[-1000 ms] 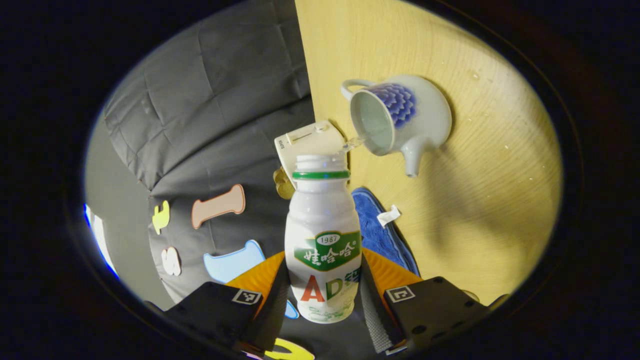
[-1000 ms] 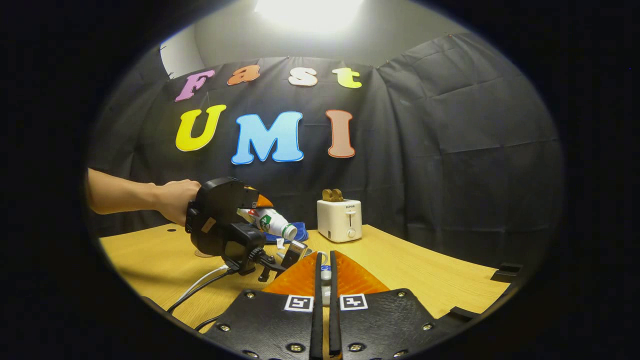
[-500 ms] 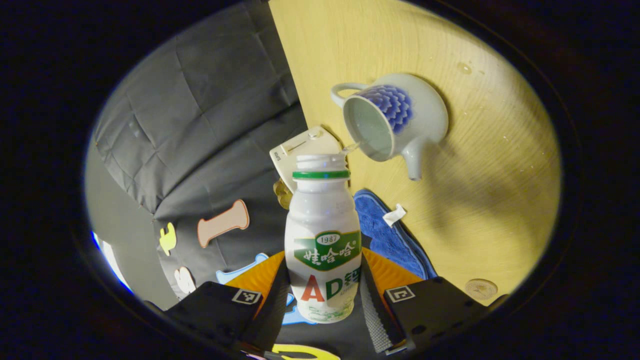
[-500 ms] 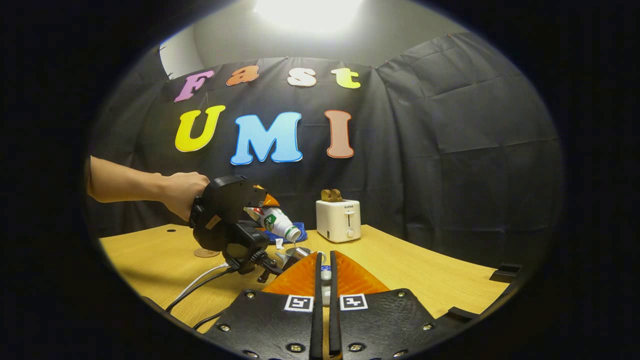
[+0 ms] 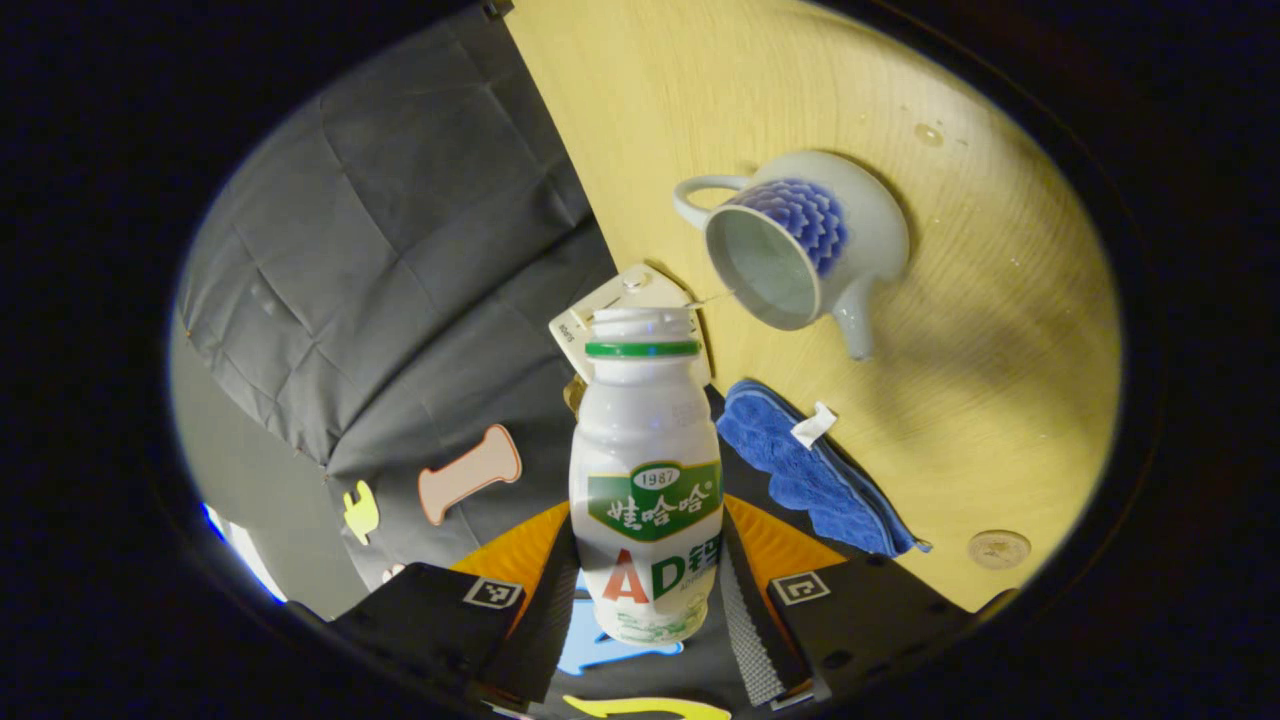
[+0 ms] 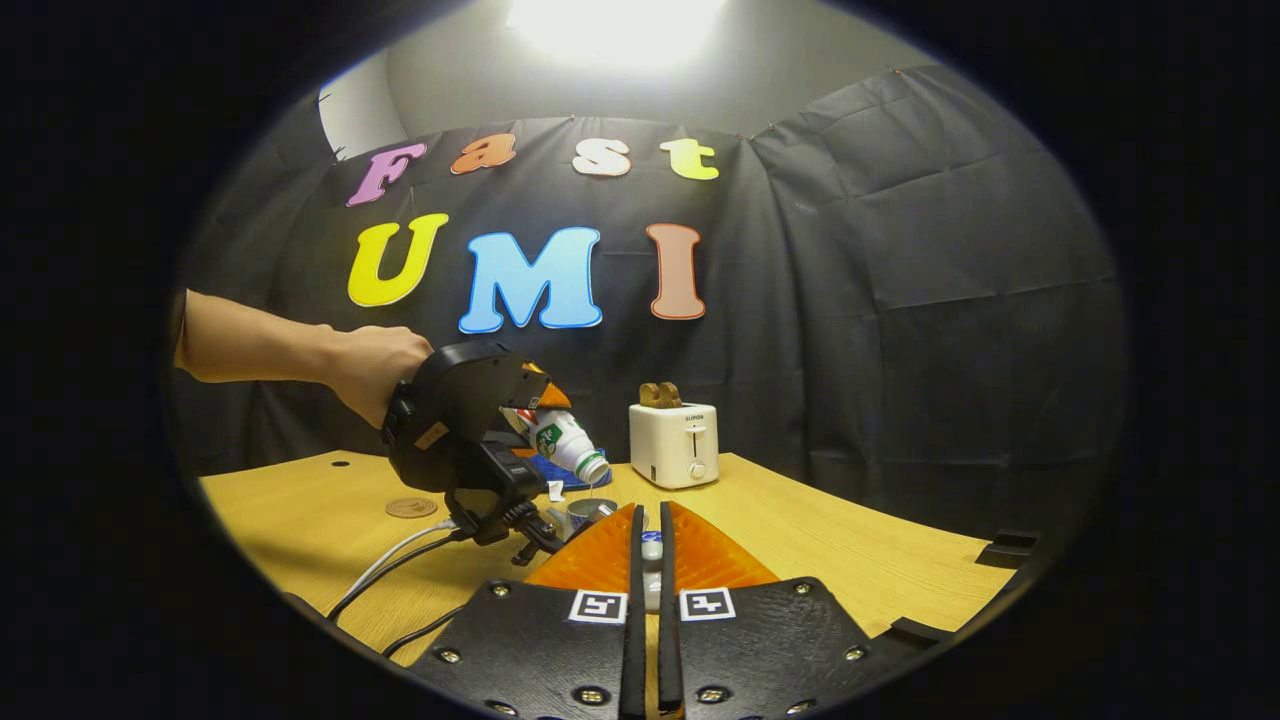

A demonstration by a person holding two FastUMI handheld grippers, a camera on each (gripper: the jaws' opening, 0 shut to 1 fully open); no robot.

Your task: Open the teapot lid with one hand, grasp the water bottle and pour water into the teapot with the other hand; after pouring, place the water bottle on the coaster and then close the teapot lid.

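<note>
The left tongs (image 5: pixel 648 590) are clamped low on the water bottle (image 5: pixel 646 470), tipped mouth-down over the open teapot (image 5: pixel 800 245) mid-worktop; it looks light, smooth and squeezable, so a firm waist grip suits. The right tongs (image 6: pixel 648 555) pinch what seems the small, breakable lid; the coaster (image 5: pixel 999 548) lies clear near the worktop's (image 5: pixel 720 90) edge.

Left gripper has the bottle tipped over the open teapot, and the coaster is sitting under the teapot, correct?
Not quite. The left gripper does hold the bottle tipped toward the open teapot, but the coaster is not under it. The left gripper view shows the coaster lying bare on the table, apart from the teapot, beyond the blue cloth.
</note>
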